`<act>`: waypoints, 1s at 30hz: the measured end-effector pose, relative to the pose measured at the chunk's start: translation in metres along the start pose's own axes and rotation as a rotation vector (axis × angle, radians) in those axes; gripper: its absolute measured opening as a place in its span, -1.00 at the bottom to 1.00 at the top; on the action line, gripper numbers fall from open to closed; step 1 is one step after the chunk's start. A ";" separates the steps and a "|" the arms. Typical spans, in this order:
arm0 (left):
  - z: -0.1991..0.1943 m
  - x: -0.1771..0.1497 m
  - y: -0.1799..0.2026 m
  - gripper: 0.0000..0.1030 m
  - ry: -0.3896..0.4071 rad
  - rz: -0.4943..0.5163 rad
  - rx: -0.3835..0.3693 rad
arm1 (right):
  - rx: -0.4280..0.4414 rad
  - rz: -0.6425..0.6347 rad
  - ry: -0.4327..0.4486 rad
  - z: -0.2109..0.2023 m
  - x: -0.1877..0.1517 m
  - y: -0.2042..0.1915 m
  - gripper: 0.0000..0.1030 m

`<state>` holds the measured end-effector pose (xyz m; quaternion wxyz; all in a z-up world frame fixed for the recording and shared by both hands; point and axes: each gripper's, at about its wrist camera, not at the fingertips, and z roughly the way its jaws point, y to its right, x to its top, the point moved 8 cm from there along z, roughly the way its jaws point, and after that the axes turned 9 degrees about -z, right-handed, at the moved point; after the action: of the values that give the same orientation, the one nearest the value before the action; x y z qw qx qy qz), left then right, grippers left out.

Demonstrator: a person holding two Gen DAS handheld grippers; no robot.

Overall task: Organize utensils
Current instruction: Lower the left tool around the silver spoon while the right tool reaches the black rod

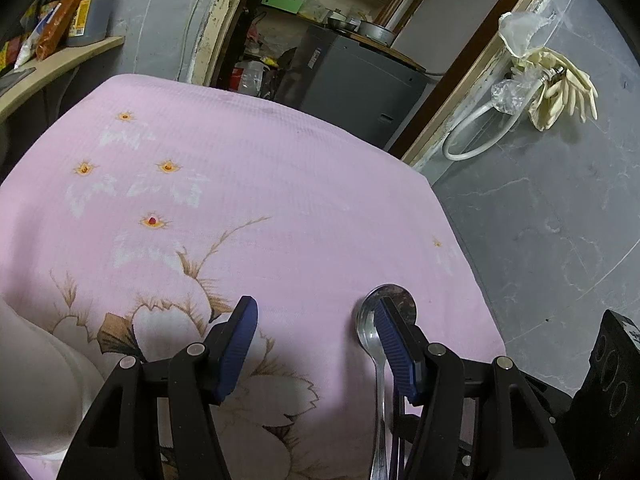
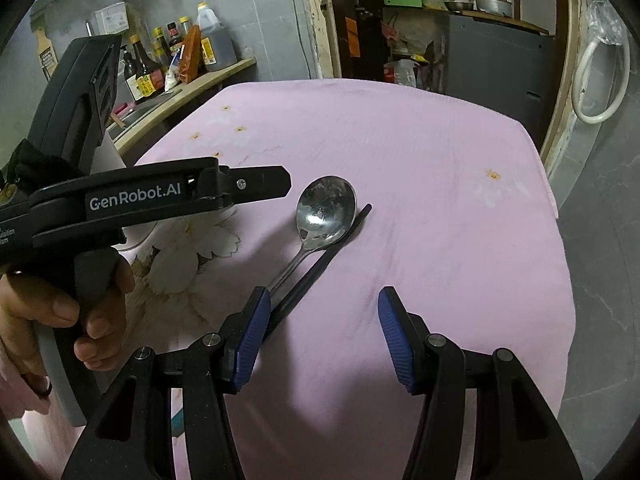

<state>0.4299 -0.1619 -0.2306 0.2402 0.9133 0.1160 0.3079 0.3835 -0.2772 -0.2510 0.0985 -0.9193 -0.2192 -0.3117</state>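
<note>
We note a spoon (image 2: 326, 210) beside a black chopstick (image 2: 320, 264) on pink cloth (image 2: 440, 240). Left gripper (image 1: 316, 344) and right gripper (image 2: 320, 336): jaws apart, gripping nothing.

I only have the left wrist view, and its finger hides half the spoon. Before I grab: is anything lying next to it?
Observer: Yes, a black chopstick lies along the spoon, on the side away from the left gripper.
Operator: Bowl up?
Observer: Yes, hollow facing up, handle running toward the right gripper.
Operator: Is that gripper holding anything?
Observer: No, open, nothing between its fingers.
</note>
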 end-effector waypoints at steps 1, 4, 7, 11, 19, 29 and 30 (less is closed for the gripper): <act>0.000 0.000 0.000 0.14 0.000 0.000 -0.001 | -0.004 -0.002 -0.002 0.001 -0.001 0.000 -0.01; 0.001 0.001 0.000 0.14 0.000 0.002 -0.003 | -0.039 -0.022 -0.030 0.002 -0.002 -0.001 -0.01; 0.001 0.001 -0.001 0.14 -0.002 0.005 -0.005 | -0.074 -0.033 -0.054 -0.002 -0.007 0.001 -0.02; 0.002 0.001 -0.001 0.14 -0.001 0.008 -0.007 | -0.103 -0.010 -0.067 -0.011 -0.014 0.014 -0.02; 0.007 0.000 0.008 0.14 -0.011 0.065 -0.010 | -0.152 0.049 -0.085 -0.018 -0.026 0.051 -0.05; 0.027 0.003 0.034 0.14 -0.088 0.215 -0.061 | -0.082 0.044 -0.051 0.002 0.004 0.070 -0.53; 0.028 0.002 0.038 0.13 -0.093 0.235 -0.064 | -0.071 0.047 -0.047 0.005 0.007 0.069 -0.55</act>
<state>0.4517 -0.2038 -0.2299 0.2367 0.9256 -0.0129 0.2950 0.4231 -0.3343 -0.2540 0.0680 -0.9342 -0.1886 -0.2952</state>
